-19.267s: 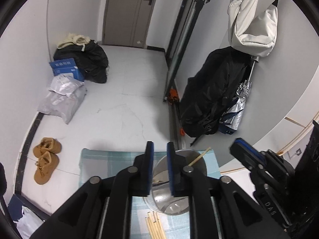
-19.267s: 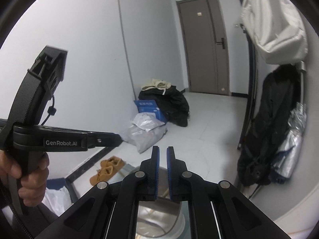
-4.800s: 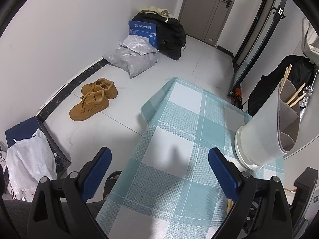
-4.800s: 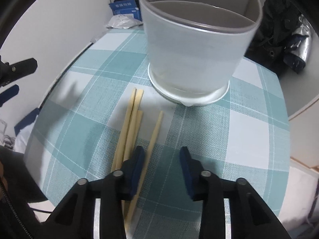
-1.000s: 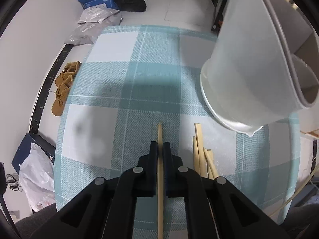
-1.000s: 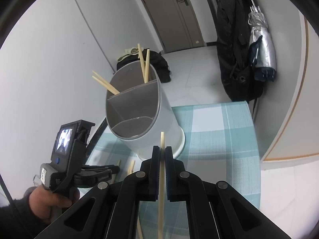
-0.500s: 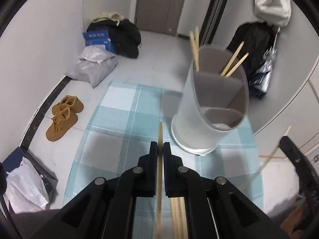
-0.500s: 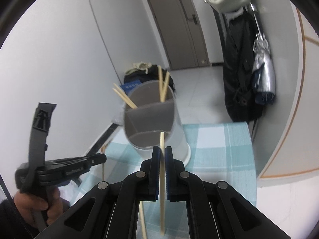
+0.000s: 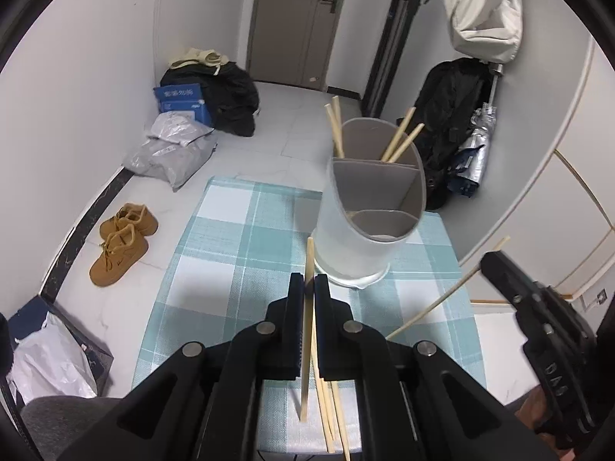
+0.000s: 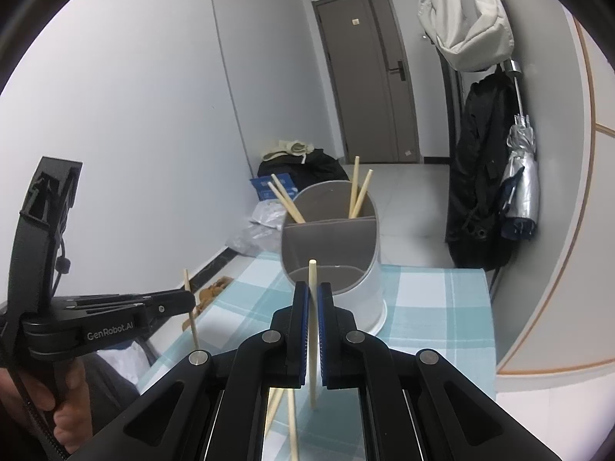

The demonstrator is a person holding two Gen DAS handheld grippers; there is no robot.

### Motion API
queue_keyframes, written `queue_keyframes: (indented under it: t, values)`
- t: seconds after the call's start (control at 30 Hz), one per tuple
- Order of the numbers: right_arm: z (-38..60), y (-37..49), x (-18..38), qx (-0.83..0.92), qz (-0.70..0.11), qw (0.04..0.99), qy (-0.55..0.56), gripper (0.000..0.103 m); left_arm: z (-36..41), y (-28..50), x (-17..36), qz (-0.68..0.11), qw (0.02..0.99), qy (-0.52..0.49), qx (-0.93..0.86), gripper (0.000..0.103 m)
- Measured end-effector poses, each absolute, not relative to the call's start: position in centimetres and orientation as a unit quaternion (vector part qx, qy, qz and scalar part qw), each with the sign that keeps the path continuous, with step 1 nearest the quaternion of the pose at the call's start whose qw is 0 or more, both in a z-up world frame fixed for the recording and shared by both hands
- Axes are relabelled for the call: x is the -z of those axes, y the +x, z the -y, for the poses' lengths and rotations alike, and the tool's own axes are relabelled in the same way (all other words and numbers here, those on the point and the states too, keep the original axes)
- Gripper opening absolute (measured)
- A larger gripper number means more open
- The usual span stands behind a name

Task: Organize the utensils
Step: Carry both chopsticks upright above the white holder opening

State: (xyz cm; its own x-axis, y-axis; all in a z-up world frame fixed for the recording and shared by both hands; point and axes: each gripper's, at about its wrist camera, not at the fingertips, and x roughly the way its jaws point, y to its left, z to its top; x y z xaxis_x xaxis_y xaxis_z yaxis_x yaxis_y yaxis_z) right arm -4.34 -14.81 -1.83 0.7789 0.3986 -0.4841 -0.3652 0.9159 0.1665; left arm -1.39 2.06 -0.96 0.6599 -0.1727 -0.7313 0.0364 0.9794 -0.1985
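Note:
A grey divided utensil holder (image 9: 365, 238) stands on the teal checked tablecloth (image 9: 238, 246), with several wooden chopsticks (image 9: 399, 140) standing in its far compartments. My left gripper (image 9: 309, 284) is shut on a chopstick (image 9: 306, 330), held above the cloth just short of the holder. My right gripper (image 10: 314, 292) is shut on another chopstick (image 10: 313, 330), in front of the holder (image 10: 338, 257). The left gripper (image 10: 188, 301) and its chopstick also show in the right wrist view. Loose chopsticks (image 9: 330, 411) lie on the cloth below the left gripper.
The table stands in a hallway. Tan shoes (image 9: 121, 242), grey bags (image 9: 171, 153) and a blue box (image 9: 182, 101) lie on the floor to the left. A black coat (image 10: 480, 188), a silver umbrella (image 10: 522, 176) and a white bag (image 10: 465, 11) hang on the right.
Both grippers have risen and tilted up with their chopsticks, so the holder now sits lower and more central in both views. The right gripper's chopstick now overlaps the holder's front rim.

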Motion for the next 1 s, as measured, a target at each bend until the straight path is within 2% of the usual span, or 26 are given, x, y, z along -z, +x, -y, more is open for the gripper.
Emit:
queue_keyframes:
  t: [0.67, 1.0]
  values:
    - [14.5, -4.7, 0.3, -0.193, -0.251, 0.947, 0.048, 0.004, -0.2, -2.3, -2.3, -0.401, 0.91, -0.047, 0.097, 0.001]
    - [14.3, -4.4, -3.2, -0.204, -0.224, 0.952, 0.048, 0.004, 1.2, -1.5, -5.9, -0.38, 0.915, -0.043, 0.128, 0.001]
